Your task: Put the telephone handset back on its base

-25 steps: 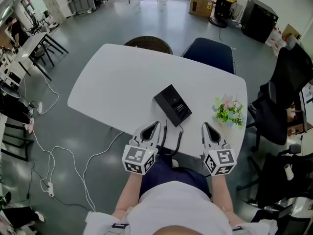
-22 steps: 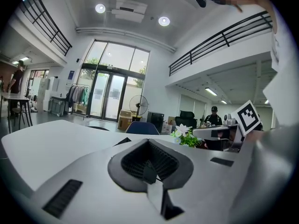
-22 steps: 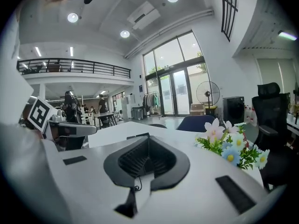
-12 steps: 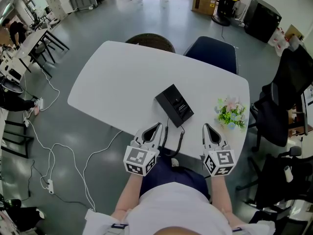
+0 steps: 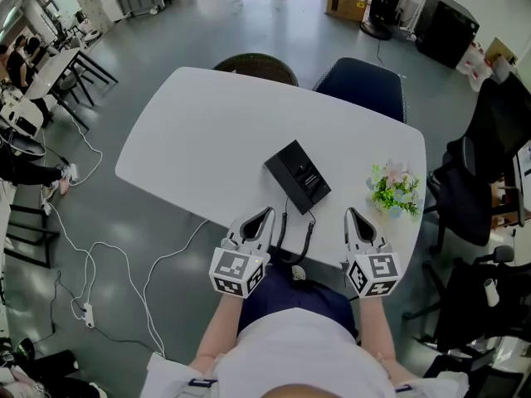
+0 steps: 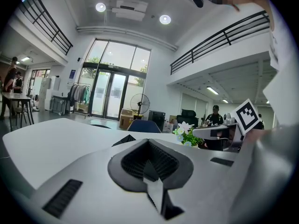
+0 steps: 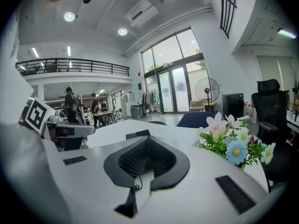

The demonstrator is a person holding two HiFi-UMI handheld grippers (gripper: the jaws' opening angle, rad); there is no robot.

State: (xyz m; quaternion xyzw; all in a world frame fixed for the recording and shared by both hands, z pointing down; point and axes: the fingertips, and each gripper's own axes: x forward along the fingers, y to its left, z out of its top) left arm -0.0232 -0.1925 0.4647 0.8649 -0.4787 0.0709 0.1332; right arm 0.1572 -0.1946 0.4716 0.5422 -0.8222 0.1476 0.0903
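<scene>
Down at the white table's near edge, left gripper and right gripper flank the black telephone's coiled cord, both with jaws pressed together, empty

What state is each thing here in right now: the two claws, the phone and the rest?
Left claw: shut, empty.
Right claw: shut, empty.
Telephone base: lying flat on the table, touched by neither claw.
Coiled cord: slack, looping from the base to the near table edge.
Flowers: upright, at the table's right end.
Blue chair: pushed in at the far side.
</scene>
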